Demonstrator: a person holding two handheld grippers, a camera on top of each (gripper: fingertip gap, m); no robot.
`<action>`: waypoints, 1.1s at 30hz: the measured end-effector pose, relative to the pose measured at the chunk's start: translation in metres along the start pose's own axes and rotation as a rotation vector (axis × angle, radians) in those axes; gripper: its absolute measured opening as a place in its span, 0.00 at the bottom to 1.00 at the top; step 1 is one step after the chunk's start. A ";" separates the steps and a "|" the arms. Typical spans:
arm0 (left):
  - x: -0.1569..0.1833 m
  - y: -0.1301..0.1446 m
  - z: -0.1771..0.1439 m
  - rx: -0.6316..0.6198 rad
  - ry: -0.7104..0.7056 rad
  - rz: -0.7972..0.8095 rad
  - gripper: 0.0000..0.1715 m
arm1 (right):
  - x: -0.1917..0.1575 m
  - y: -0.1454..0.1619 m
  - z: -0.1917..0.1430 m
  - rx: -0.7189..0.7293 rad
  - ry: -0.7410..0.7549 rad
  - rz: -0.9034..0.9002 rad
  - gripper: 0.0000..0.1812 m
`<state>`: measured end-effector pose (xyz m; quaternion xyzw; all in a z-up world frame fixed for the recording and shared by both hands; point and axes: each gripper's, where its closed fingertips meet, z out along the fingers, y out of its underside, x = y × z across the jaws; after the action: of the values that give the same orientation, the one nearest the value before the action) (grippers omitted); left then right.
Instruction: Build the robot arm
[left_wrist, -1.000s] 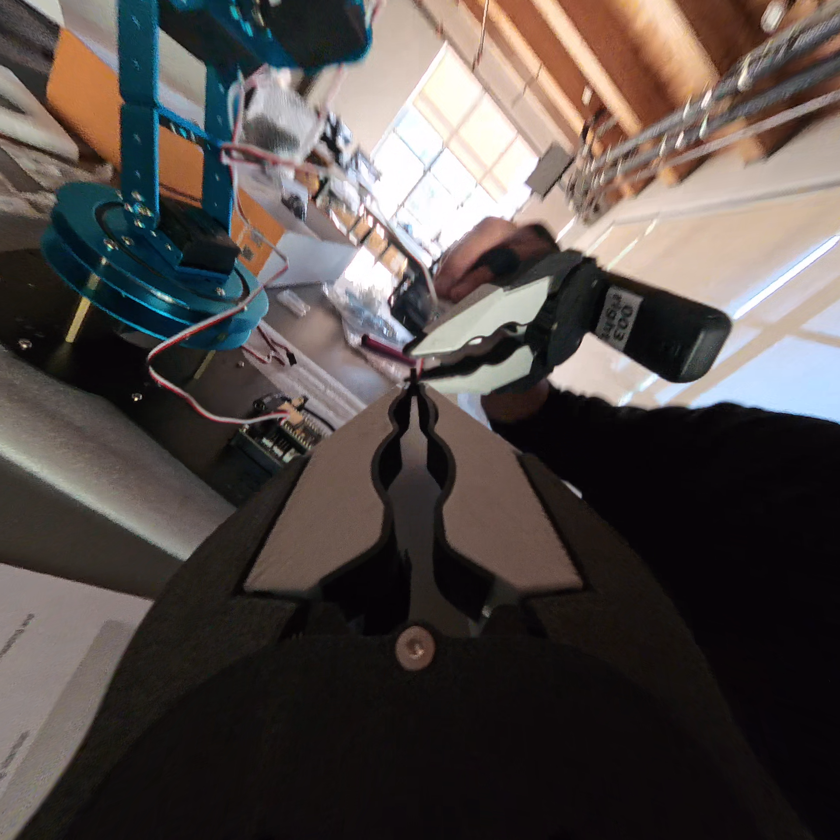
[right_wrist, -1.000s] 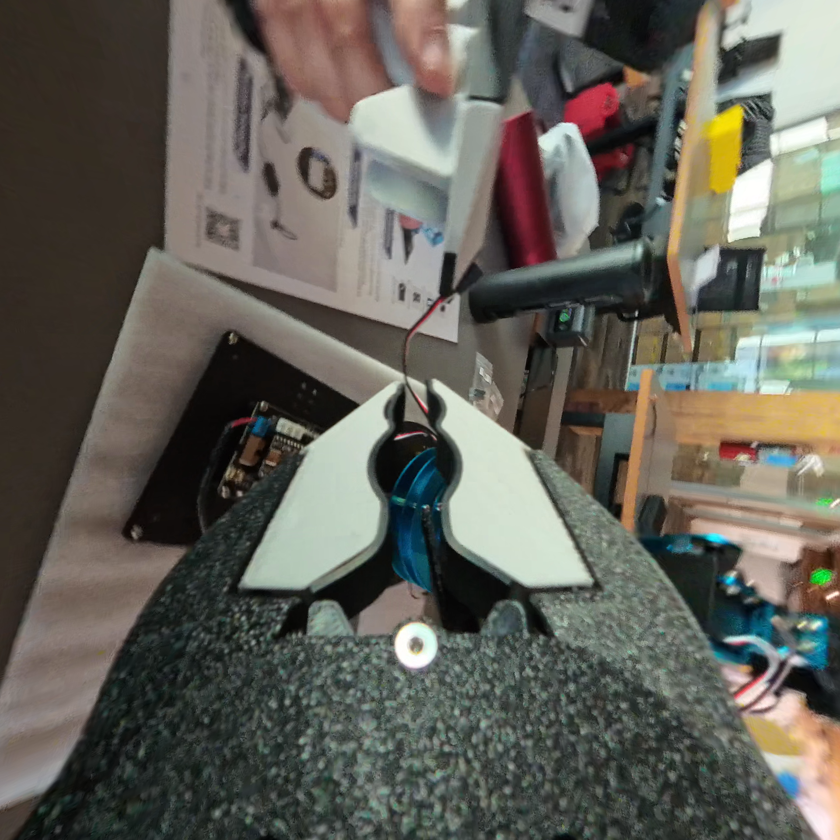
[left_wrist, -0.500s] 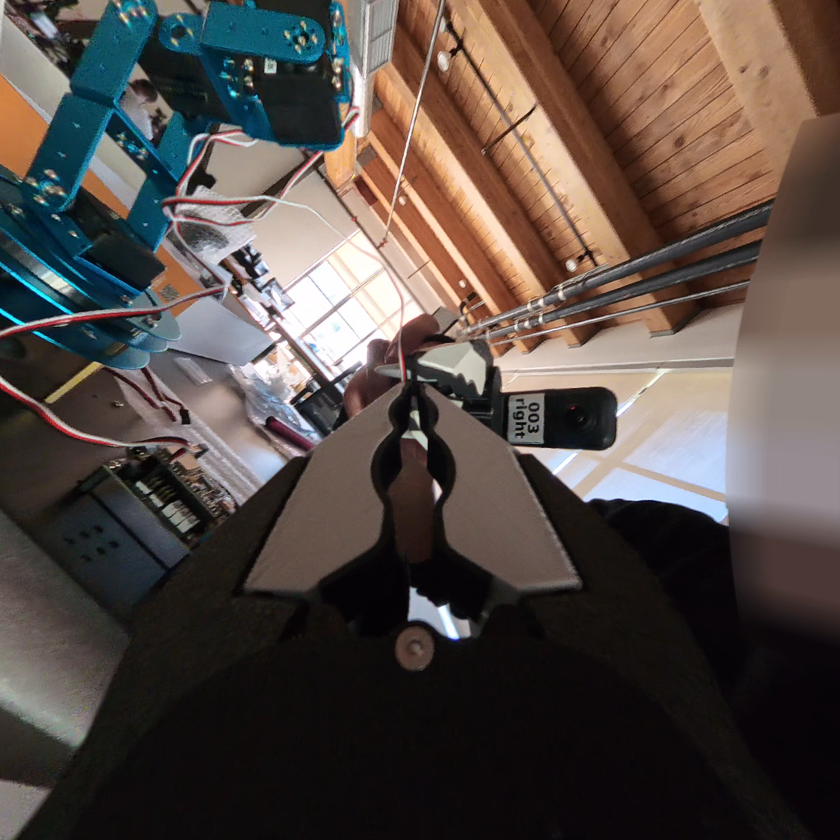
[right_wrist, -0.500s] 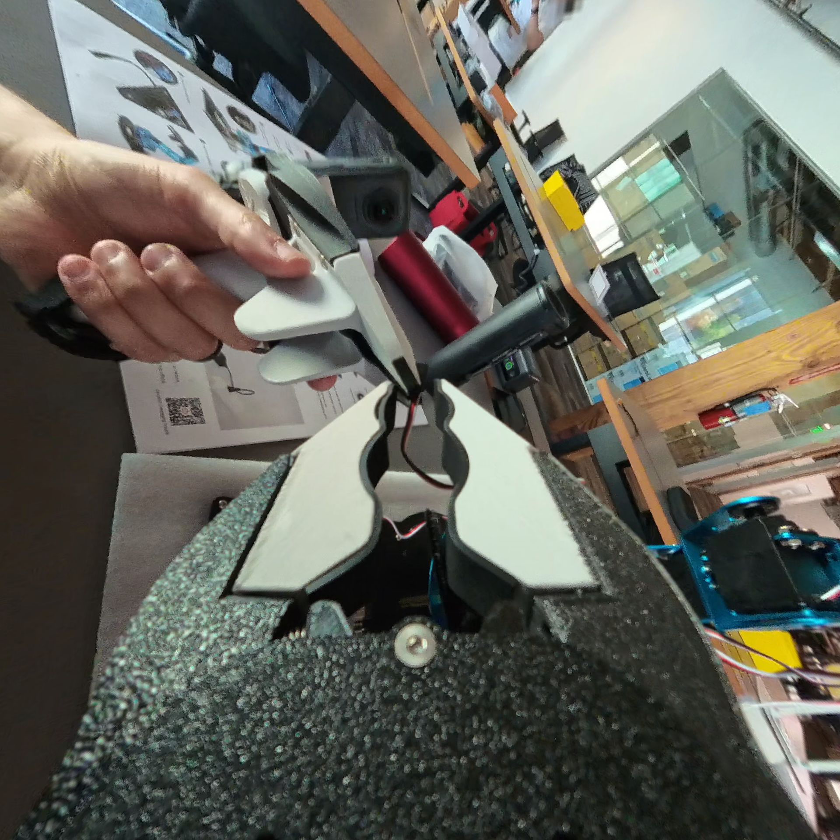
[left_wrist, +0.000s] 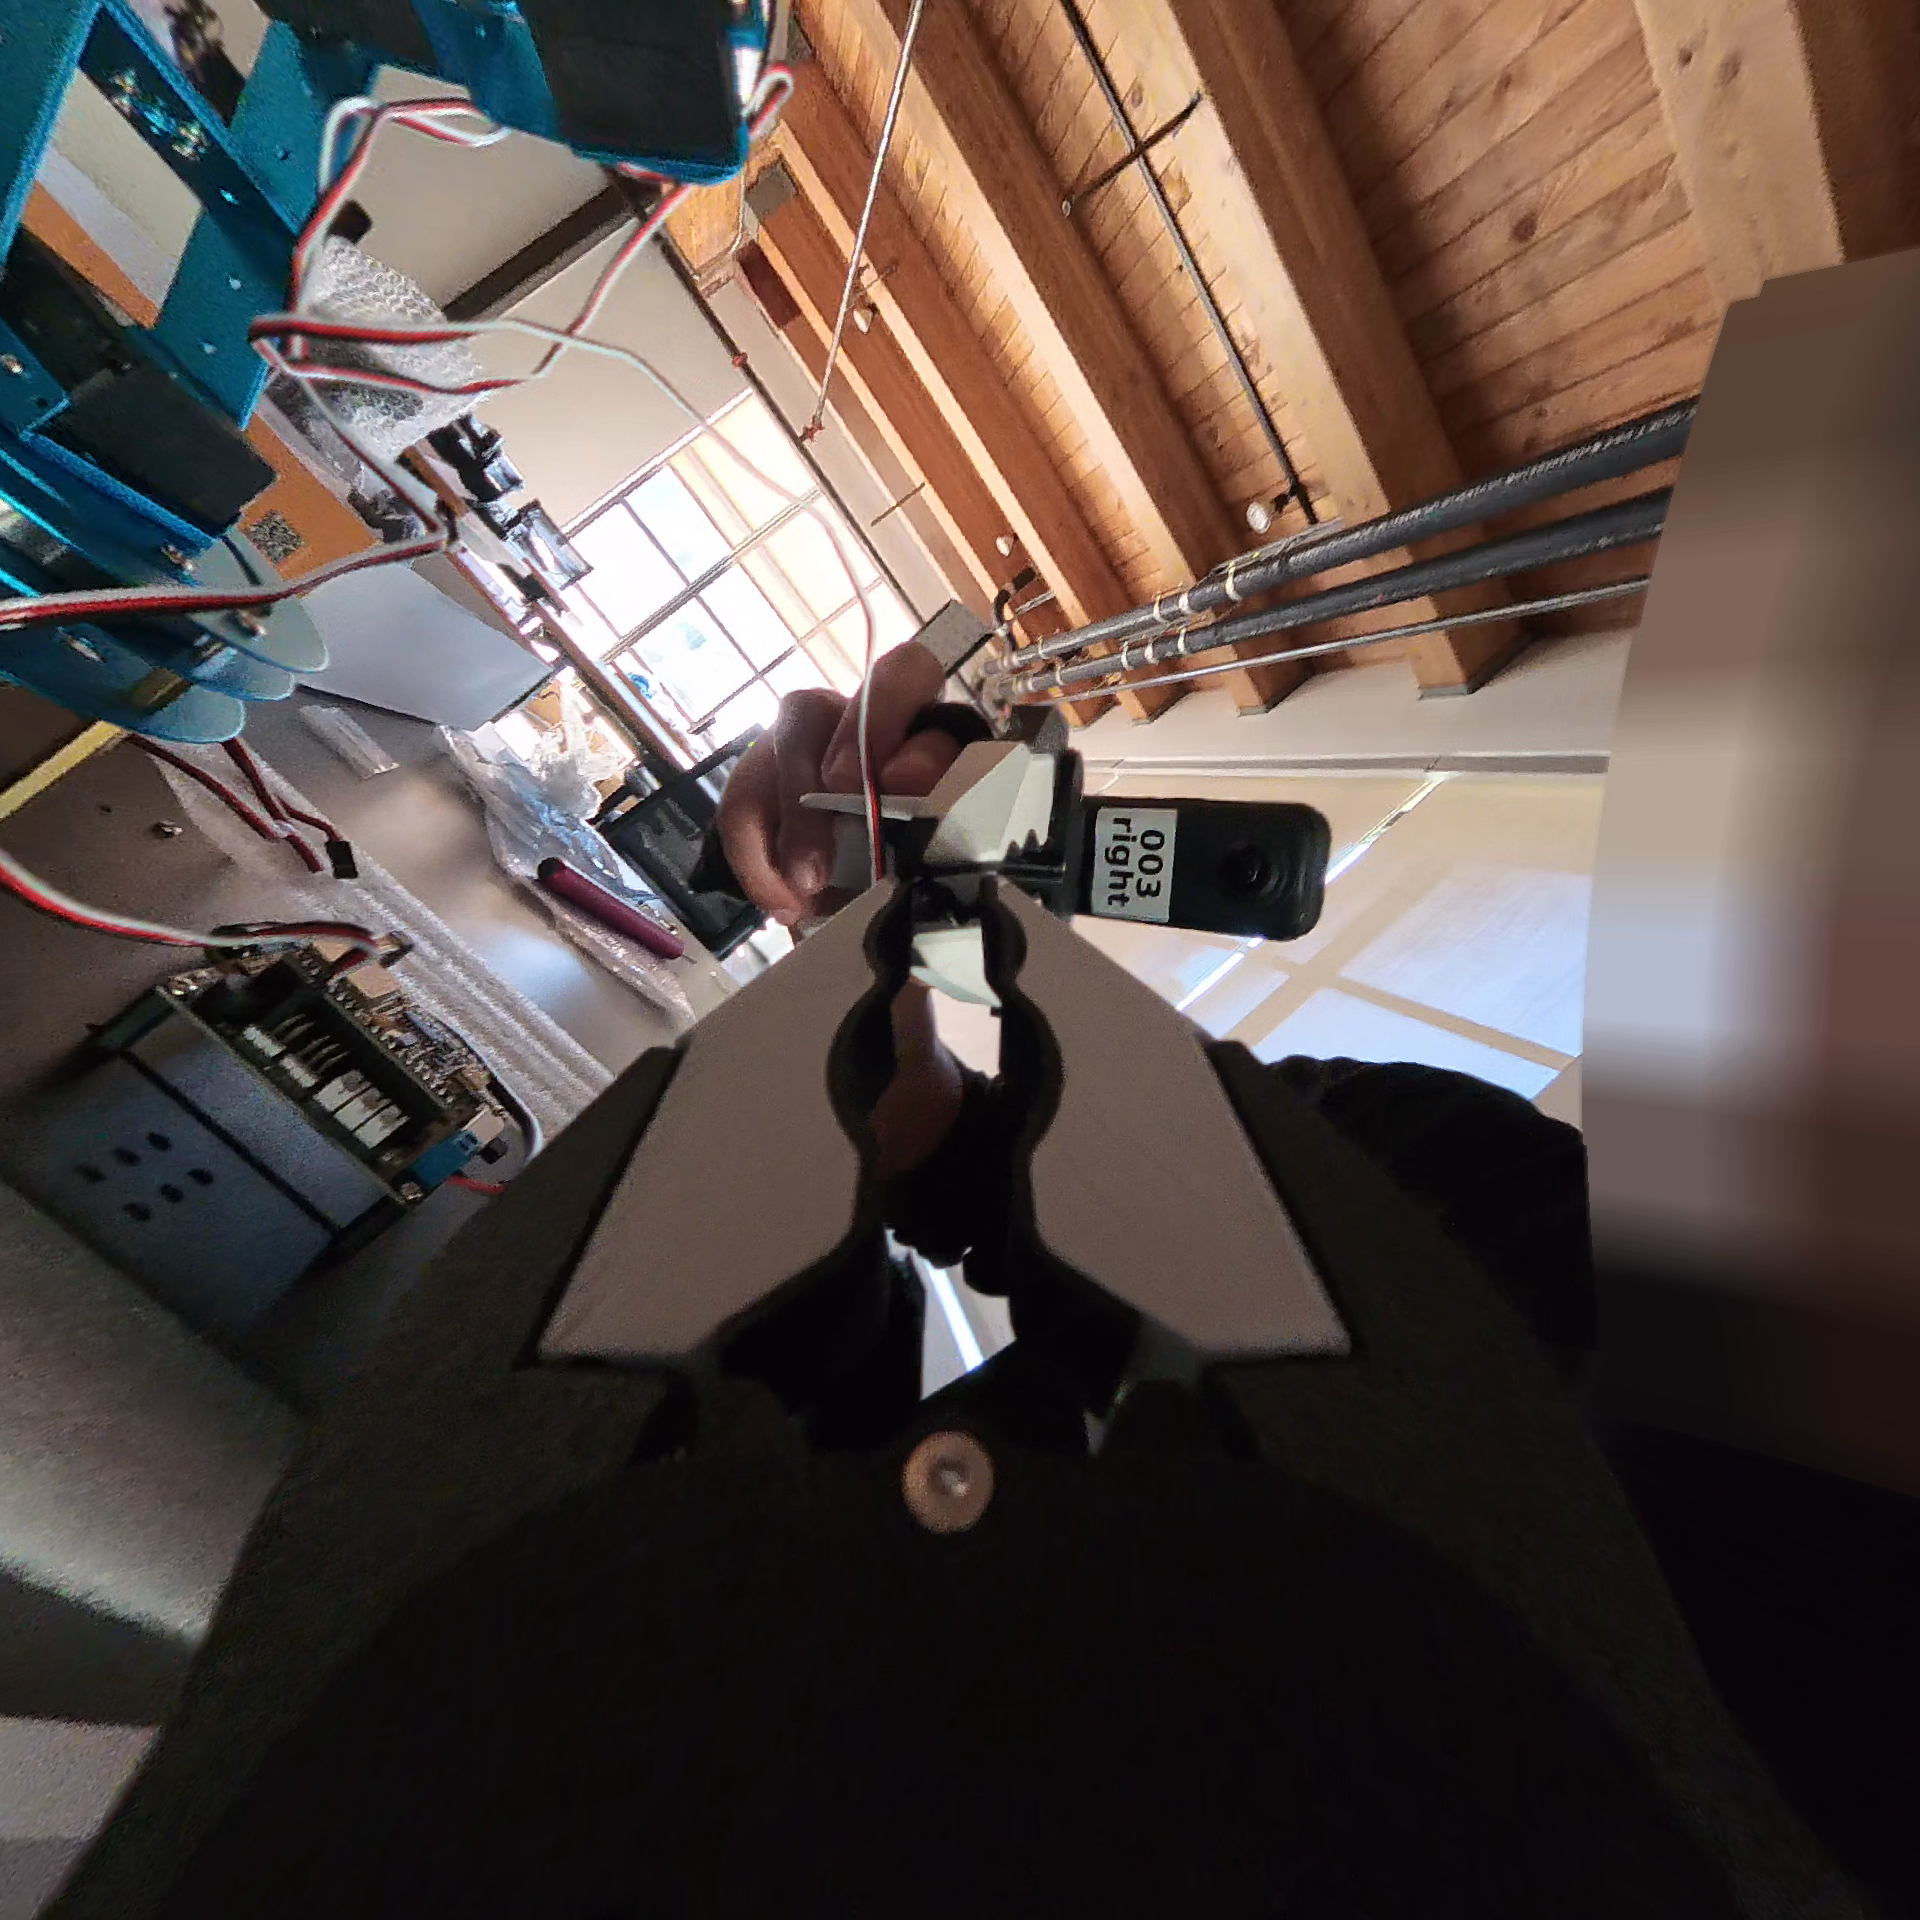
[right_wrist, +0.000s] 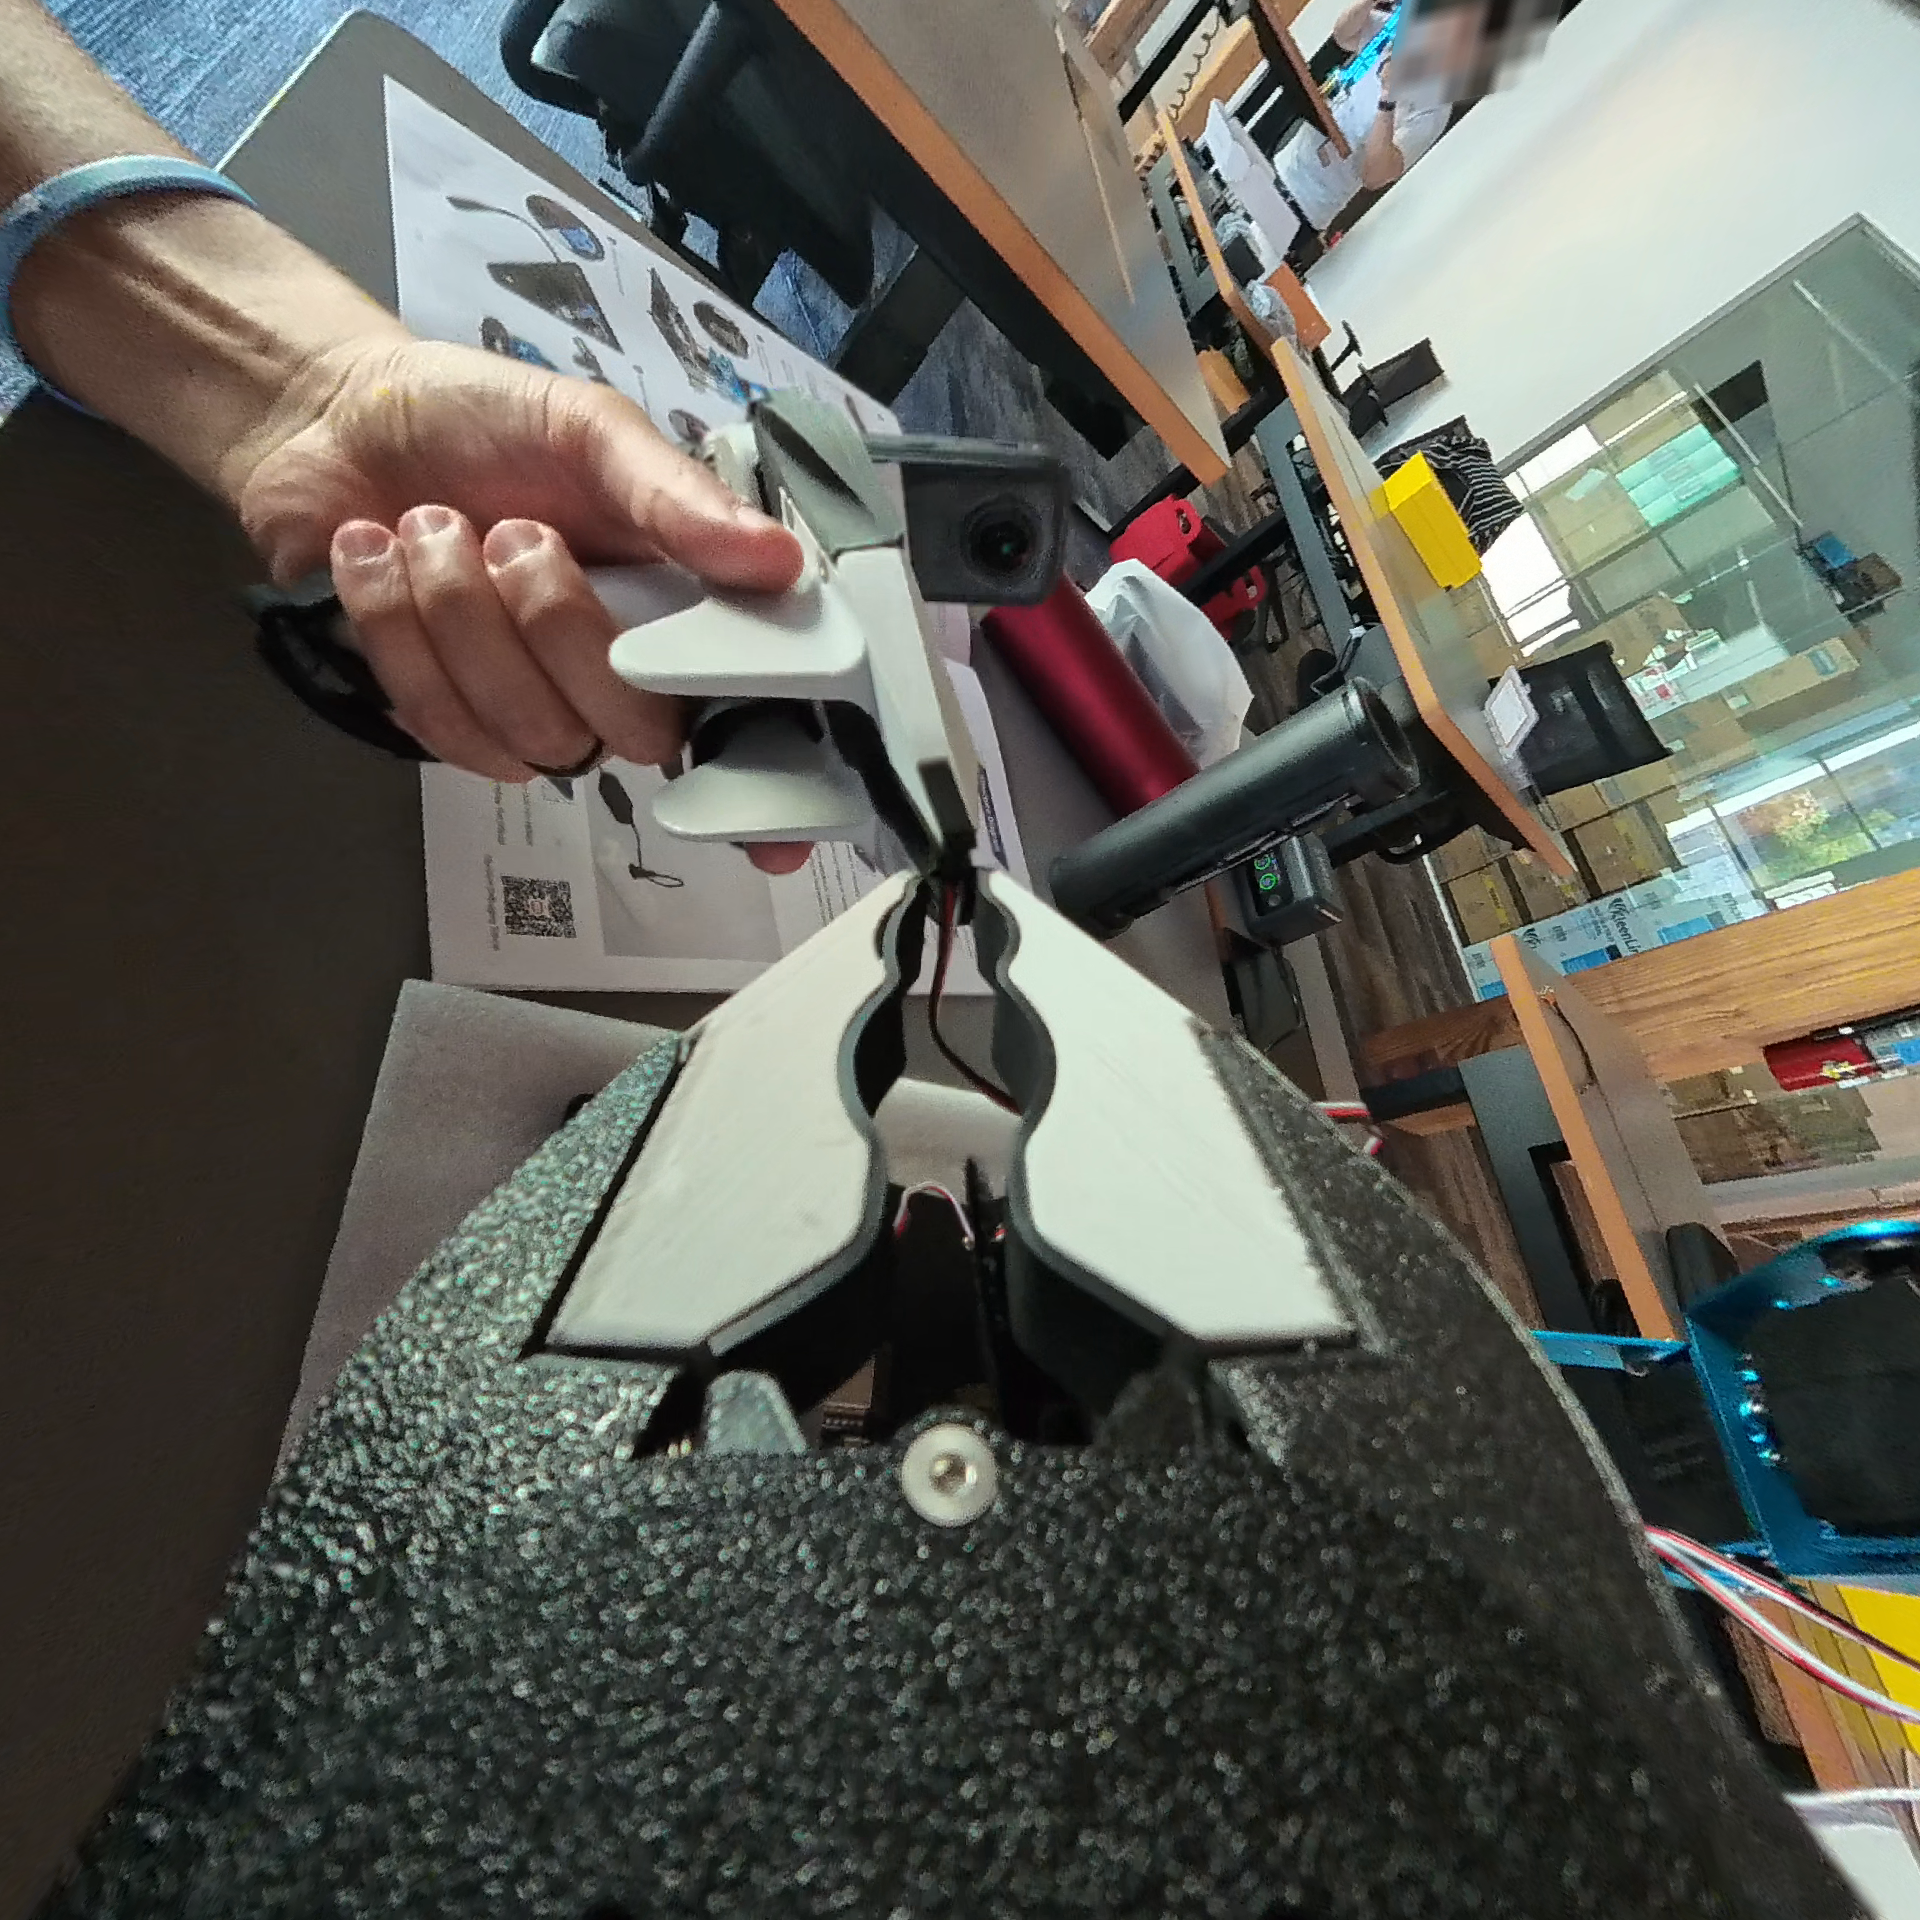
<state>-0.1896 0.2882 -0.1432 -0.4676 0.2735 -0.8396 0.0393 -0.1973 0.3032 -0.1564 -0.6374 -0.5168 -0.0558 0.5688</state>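
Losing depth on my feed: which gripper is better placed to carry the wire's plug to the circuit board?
Left, probably: the left gripper pinches the black plug at its tips, while the right gripper only closes on the servo wire behind it.

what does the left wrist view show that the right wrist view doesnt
Only the left wrist view: the wooden ceiling, bright windows, a circuit board with wires plugged in, and the right claw's camera.

Only the right wrist view: the printed sheet, a grey foam pad, a black cylinder, and the bare hand holding the left claw.

Both: the two claws tip to tip on a thin servo wire, the blue metal arm and a dark red tube.
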 end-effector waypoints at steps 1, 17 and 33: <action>0.000 0.001 0.000 -0.011 -0.008 0.011 0.06 | 0.000 0.000 0.000 -0.001 -0.005 -0.003 0.04; 0.002 0.010 -0.015 -0.083 -0.034 0.038 0.09 | -0.014 -0.003 0.009 0.081 -0.158 0.224 0.03; -0.017 0.008 -0.031 -0.102 -0.204 0.122 0.00 | -0.017 0.004 0.008 0.055 -0.169 0.249 0.05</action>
<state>-0.2064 0.3000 -0.1729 -0.5345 0.3385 -0.7687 0.0940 -0.2060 0.2998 -0.1729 -0.6831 -0.4813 0.0833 0.5430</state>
